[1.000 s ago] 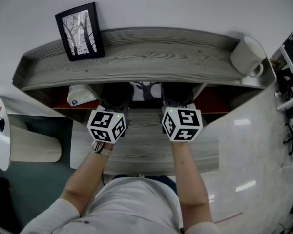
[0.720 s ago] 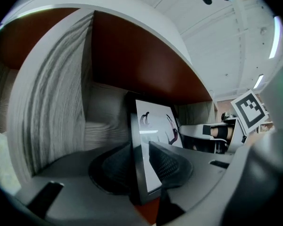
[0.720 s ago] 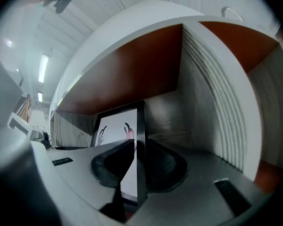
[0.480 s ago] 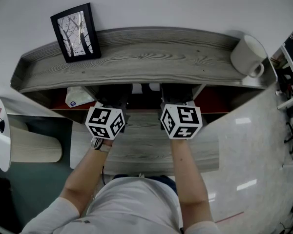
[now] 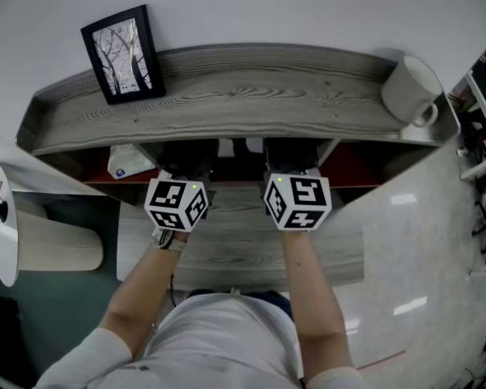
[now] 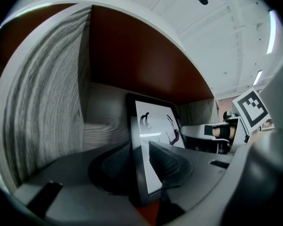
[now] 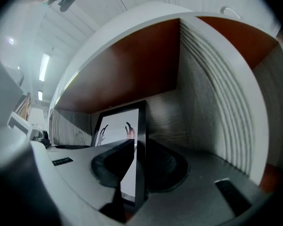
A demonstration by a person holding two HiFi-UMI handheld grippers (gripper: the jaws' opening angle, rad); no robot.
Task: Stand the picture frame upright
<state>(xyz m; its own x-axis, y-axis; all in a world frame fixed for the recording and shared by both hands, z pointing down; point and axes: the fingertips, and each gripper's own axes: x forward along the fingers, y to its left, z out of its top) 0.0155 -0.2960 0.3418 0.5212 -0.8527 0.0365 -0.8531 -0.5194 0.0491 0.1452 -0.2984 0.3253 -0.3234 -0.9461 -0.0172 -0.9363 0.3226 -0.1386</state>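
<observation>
A black picture frame (image 6: pixel 155 126) with a white print of dark branches stands nearly upright in the lower shelf compartment. My left gripper (image 6: pixel 142 166) is shut on one side edge of it. My right gripper (image 7: pixel 136 161) is shut on the opposite edge of the same frame (image 7: pixel 114 126). In the head view both grippers reach in under the top shelf board (image 5: pixel 267 104). Their marker cubes show, but the jaws are hidden. Only a sliver of the held frame (image 5: pixel 226 147) shows between them.
A second black frame (image 5: pixel 123 53) leans against the wall on the top shelf's left end. A white mug (image 5: pixel 411 91) lies at the right end. A white packet (image 5: pixel 130 162) sits in the lower compartment, left of my left gripper. The compartment has a red-brown ceiling and grey wood walls.
Less of the held frame's print shows below the top shelf's edge than a second ago. Both grippers have stayed almost in place with their grip unchanged.
</observation>
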